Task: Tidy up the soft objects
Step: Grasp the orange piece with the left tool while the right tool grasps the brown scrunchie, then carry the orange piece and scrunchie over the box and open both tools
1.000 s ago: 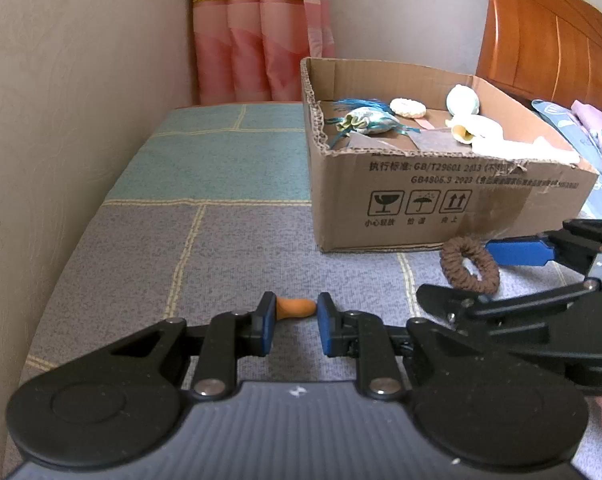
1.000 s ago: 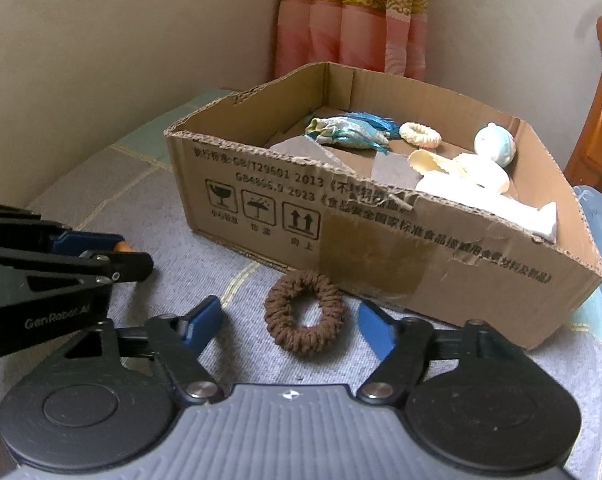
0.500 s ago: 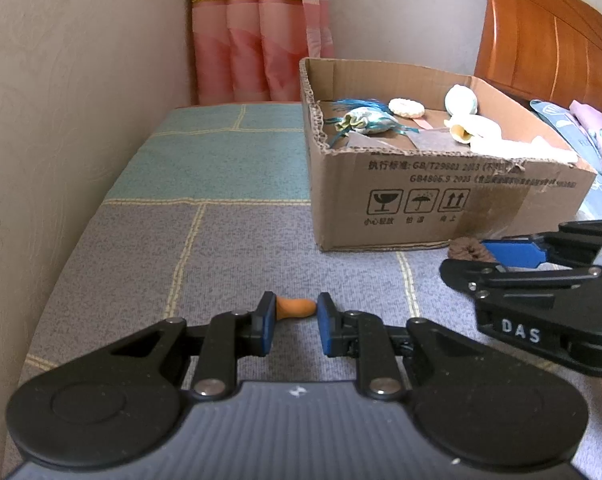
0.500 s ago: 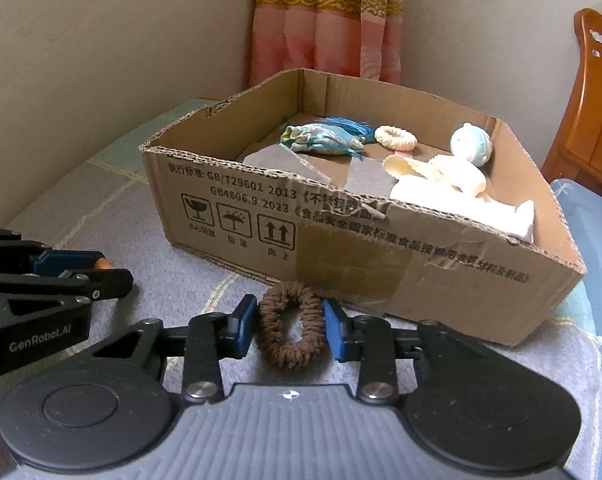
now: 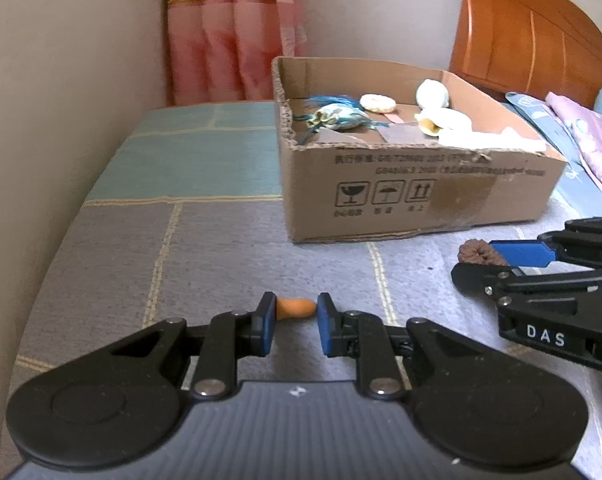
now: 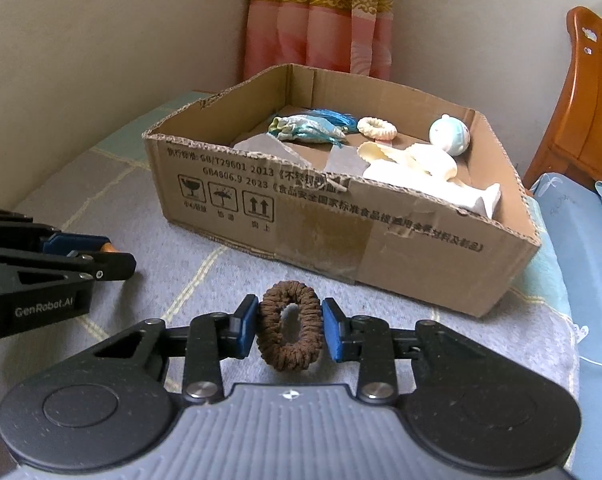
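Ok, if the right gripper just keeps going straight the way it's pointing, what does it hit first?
Probably the near wall of the cardboard box. The right gripper, shut on the brown scrunchie, aims at it across bare bedspread; since it tilts downward, it might touch the bedspread first. Depth is unclear.

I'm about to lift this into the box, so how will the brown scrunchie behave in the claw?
The brown scrunchie is squeezed into a narrow oval between the right claw pads, so it is probably soft and springy. Its knitted surface should grip rather than slip. It looks light and may flop.
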A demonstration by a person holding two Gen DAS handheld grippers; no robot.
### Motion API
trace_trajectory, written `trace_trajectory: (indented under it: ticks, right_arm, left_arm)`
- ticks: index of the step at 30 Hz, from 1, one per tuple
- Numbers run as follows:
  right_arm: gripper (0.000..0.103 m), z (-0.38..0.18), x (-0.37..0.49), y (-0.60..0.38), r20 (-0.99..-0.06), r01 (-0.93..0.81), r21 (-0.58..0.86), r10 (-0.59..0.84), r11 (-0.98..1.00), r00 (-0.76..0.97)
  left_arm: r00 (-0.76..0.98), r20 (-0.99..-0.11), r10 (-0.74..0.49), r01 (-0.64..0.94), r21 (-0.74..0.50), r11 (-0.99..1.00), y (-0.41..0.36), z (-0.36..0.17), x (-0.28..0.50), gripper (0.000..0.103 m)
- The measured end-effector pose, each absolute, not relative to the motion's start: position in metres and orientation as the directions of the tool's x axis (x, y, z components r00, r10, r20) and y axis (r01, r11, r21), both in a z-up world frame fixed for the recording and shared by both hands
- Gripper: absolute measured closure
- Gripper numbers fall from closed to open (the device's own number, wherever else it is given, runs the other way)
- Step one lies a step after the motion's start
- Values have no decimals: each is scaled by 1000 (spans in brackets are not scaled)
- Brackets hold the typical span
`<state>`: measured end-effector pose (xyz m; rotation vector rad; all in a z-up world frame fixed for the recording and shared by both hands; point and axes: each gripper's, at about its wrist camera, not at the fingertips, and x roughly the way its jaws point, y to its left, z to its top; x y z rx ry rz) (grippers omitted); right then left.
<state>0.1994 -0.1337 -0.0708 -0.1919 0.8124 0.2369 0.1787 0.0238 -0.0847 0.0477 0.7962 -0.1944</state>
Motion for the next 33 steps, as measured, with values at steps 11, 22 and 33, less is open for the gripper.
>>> trace_trajectory:
  ticks: [11, 22, 33]
  right_arm:
    - [64, -58, 189, -142, -728, -277, -66, 143, 959, 670]
    - [64, -8, 173, -160, -667, -325, -68, 200, 943, 718]
    - [64, 16, 178, -179, -630, -305, -77, 190, 949, 753]
  left_arm:
    - [673, -706, -221, 287, -25, 957, 12, -63, 169, 83]
    - [722, -611, -324, 411, 2, 912, -12, 0, 182, 83]
    - [809, -546, -217, 349, 150, 925, -60, 9, 269, 17]
